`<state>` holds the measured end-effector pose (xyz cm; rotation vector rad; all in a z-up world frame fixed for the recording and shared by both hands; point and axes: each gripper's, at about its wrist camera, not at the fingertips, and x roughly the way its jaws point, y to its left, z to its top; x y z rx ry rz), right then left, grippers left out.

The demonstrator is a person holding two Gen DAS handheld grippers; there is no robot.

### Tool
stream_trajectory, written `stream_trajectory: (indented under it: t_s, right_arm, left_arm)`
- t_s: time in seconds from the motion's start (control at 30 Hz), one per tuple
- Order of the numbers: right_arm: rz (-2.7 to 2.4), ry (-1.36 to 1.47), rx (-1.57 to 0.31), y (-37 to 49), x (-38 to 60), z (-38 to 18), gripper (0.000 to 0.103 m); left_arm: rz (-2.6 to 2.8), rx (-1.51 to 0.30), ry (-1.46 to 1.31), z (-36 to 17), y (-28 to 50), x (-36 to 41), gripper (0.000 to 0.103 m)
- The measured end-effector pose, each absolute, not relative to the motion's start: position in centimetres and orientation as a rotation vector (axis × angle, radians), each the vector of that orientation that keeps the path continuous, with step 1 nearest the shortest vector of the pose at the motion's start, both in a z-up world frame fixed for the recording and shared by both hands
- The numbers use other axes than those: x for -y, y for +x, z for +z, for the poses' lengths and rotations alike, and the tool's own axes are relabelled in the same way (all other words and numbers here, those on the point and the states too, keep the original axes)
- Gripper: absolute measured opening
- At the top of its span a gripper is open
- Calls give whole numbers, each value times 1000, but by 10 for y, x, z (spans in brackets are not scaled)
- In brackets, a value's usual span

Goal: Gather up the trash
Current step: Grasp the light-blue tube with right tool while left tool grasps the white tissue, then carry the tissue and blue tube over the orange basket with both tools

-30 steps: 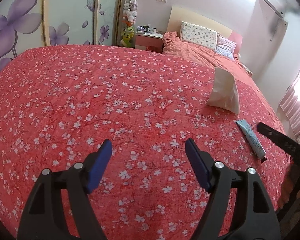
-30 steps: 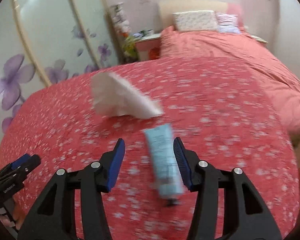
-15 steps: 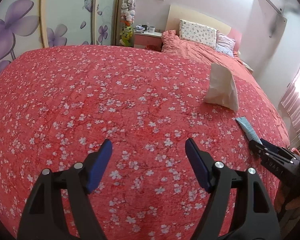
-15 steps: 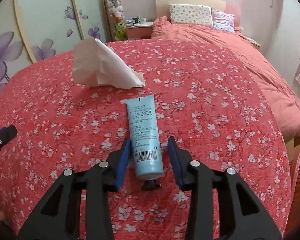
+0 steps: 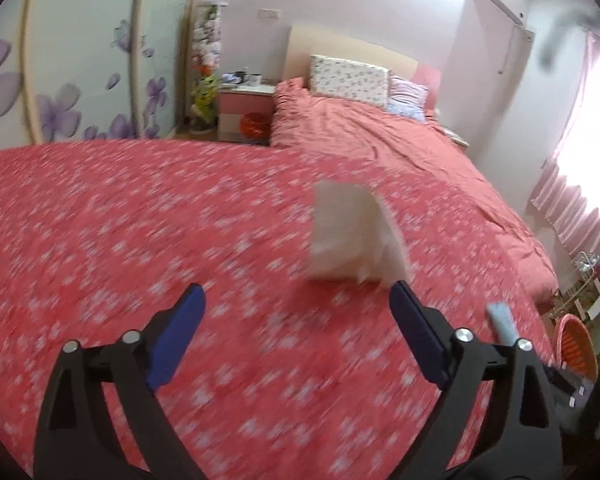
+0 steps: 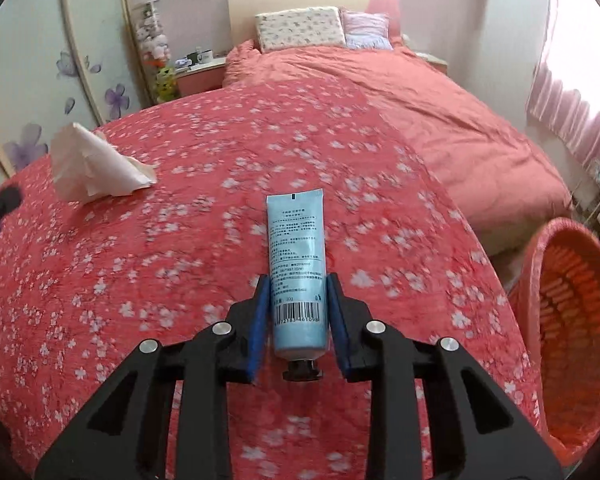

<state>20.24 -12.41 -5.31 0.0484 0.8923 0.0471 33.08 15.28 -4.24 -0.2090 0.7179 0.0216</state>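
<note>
With the blue tube (image 6: 297, 264) pinched low near its cap in the right claw (image 6: 298, 308) above the bed (image 6: 180, 240), it is best carried level toward the orange basket (image 6: 572, 304) at three o'clock, while the left claw (image 5: 296, 340) is held spread, the tissue (image 5: 352, 236) lying at twelve o'clock.

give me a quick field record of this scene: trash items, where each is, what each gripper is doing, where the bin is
surface: bed with red floral cover
trash 1: blue tube, cap toward the camera, clamped between the blue pads
trash 2: crumpled white tissue, lying on the cover, ungripped
right gripper: shut on the tube
left gripper: open, empty, pointing toward the tissue; this view is motion-blurred
bin: orange slatted basket, beside the bed on the right gripper's side; contents cannot be told
task state: neither item in the basket yet
</note>
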Motion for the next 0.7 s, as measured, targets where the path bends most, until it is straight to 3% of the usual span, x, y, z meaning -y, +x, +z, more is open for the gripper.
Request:
stream_trajectory:
  t_s: [0.1,0.43,0.53,0.7]
  right_arm:
    - [58,71,-891,202,129,-53,29]
    - [97,70,-893,202,127,-53,29]
    - [100,71,-894,204,130,-53,29]
    - [99,69,-894,205,130,-53,29]
  left_arm:
    - [1,-706,-183,-42,355,-140,99]
    - [-4,-762,-98,-60,413,-123,97]
    - [-27,-760,-94,-63,418,-119,83]
    - [-33,-760,-67,-64,415,-113,67]
